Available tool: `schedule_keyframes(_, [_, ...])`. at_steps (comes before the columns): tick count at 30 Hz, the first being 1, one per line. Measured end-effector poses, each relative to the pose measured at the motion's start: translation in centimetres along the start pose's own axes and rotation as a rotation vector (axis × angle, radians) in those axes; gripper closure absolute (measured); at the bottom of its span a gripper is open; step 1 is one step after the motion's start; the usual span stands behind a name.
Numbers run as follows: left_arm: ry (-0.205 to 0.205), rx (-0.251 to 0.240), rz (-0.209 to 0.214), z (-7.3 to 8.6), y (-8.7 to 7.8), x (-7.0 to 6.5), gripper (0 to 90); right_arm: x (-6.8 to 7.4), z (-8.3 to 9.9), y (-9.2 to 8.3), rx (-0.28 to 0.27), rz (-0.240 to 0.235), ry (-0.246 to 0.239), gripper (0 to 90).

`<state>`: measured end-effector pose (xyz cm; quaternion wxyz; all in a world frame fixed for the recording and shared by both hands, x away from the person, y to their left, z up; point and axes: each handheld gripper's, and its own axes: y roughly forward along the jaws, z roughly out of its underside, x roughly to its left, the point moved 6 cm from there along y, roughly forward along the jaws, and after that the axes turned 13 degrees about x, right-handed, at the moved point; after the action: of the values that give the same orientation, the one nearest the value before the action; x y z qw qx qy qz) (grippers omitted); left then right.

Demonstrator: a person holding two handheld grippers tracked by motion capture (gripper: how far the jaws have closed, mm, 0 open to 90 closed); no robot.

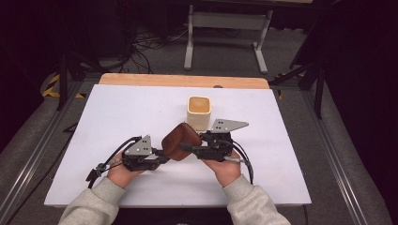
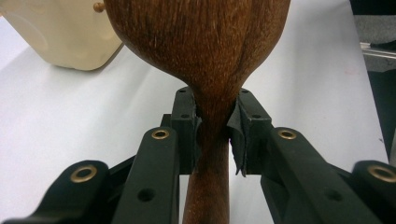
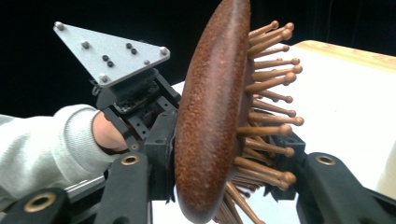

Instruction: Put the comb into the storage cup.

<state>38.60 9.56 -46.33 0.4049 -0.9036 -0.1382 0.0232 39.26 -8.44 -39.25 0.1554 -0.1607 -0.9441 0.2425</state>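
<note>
Above the white surface (image 1: 117, 122), our left gripper (image 1: 162, 154) clamps the hairbrush (image 1: 180, 139) handle; our right gripper (image 1: 195, 149) pinches its head, and those wooden bristles could let it slip.

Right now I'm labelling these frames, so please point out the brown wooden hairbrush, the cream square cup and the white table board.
brown wooden hairbrush (image 3: 210, 107), right gripper view, on its rounded back.
cream square cup (image 1: 199, 115), high view, on its front wall.
white table board (image 1: 117, 112), high view, on a bare stretch.
</note>
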Motion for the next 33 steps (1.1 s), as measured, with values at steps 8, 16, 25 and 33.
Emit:
schedule_keyframes(8, [-0.008, -0.030, 0.016, -0.3, -0.2, -0.1, 73.4, 0.9, -1.0, -0.1, 0.023, 0.000, -0.042, 59.0])
schedule_keyframes(16, [-0.051, -0.100, 0.030, -0.6, -1.4, 0.2, 53.3, 1.3, -2.4, -0.9, 0.012, -0.004, -0.067, 60.0])
schedule_keyframes(25, [-0.132, -0.176, 0.065, -0.6, -2.7, 1.2, 9.1, 1.2, -4.6, -2.6, 0.019, 0.025, -0.103, 59.9])
schedule_keyframes(33, [-0.137, -0.165, 0.041, 0.0, -3.5, 1.7, 3.3, 0.5, -6.3, -4.4, 0.015, 0.070, -0.120, 59.9])
